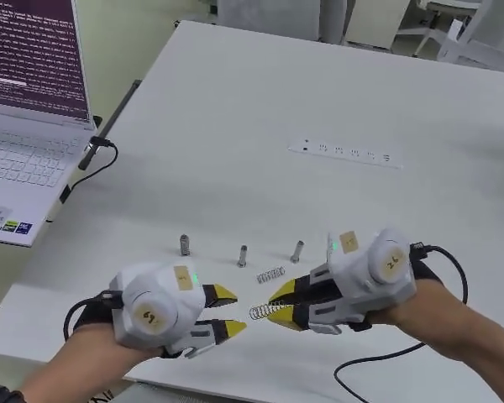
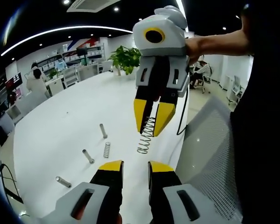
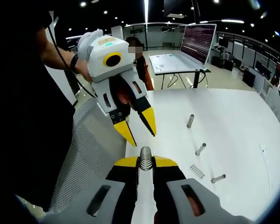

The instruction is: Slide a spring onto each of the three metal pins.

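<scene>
In the head view, the right gripper (image 1: pixel 279 306) is clamped on the held spring (image 1: pixel 263 311). It pinches the spring near one end, so the long axis runs level towards 9 o'clock, at the left gripper (image 1: pixel 233 311). That gripper's jaws stand apart with nothing between them. On the tabletop (image 1: pixel 235 126) three pins sit in a row. The left pin (image 1: pixel 185 244) looks thicker and, we judge, already wears a spring. The middle pin (image 1: pixel 242 255) and the right pin (image 1: pixel 296 250) look bare. A loose spring (image 1: pixel 270 274) lies just short of them. From the held spring the middle pin is at 11 o'clock and the right pin at 1 o'clock, nearest the right gripper.

In the left gripper view, the left gripper (image 2: pixel 136 167) is parted and empty. The right gripper comes in from 12 o'clock, and the held spring (image 2: pixel 146 136) hangs from its tips towards us.

In the right gripper view, we see the held spring (image 3: pixel 145 156) end-on between the closed jaws, with the bare pins off at 2 to 3 o'clock. We judge the spring's axis must swing round to line up with a pin.
</scene>
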Motion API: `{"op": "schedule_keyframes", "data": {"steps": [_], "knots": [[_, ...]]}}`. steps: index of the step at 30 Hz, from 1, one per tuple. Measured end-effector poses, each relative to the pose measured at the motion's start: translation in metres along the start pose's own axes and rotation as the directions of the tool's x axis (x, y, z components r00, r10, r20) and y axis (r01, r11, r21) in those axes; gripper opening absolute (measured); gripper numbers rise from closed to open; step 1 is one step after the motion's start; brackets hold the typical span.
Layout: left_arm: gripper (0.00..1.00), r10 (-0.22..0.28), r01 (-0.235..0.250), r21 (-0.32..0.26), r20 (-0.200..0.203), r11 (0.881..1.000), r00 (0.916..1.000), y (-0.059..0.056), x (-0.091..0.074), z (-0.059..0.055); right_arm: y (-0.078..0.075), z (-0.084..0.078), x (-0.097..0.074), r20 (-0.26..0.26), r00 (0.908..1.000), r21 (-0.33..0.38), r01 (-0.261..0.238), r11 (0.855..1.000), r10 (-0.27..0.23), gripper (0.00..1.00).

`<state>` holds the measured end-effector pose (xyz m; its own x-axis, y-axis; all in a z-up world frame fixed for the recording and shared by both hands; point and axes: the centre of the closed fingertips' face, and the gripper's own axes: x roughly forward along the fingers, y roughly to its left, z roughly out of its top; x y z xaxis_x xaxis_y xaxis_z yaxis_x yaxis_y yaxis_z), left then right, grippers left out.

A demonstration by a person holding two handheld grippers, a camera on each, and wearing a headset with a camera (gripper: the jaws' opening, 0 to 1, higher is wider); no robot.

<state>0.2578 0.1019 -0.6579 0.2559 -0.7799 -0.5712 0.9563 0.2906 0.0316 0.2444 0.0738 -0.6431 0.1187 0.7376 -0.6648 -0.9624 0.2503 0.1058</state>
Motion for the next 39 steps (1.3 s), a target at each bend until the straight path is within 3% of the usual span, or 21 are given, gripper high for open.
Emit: {"op": "schedule_keyframes", "data": {"steps": [10, 21, 30, 39], "knots": [[0.14, 0.047, -0.047, -0.056, 0.006, 0.997, 0.9989, 0.010, -0.010, -0.008, -0.004, -0.010, -0.006, -0.011, 0.9998, 0.017, 0.019, 1.000, -0.019, 0.08], [0.17, 0.131, -0.128, -0.120, 0.018, 0.985, 0.9913, 0.032, -0.023, -0.015, -0.012, -0.028, -0.009, -0.051, 0.9969, 0.040, 0.062, 0.997, -0.060, 0.08], [0.23, 0.200, -0.194, -0.185, 0.012, 0.963, 0.9798, 0.051, -0.036, -0.027, -0.018, -0.039, -0.012, -0.077, 0.9934, 0.058, 0.089, 0.994, -0.085, 0.08], [0.29, 0.279, -0.263, -0.266, 0.026, 0.928, 0.9599, 0.074, -0.052, -0.034, -0.031, -0.039, -0.018, -0.095, 0.9895, 0.055, 0.114, 0.992, -0.109, 0.08]]}}
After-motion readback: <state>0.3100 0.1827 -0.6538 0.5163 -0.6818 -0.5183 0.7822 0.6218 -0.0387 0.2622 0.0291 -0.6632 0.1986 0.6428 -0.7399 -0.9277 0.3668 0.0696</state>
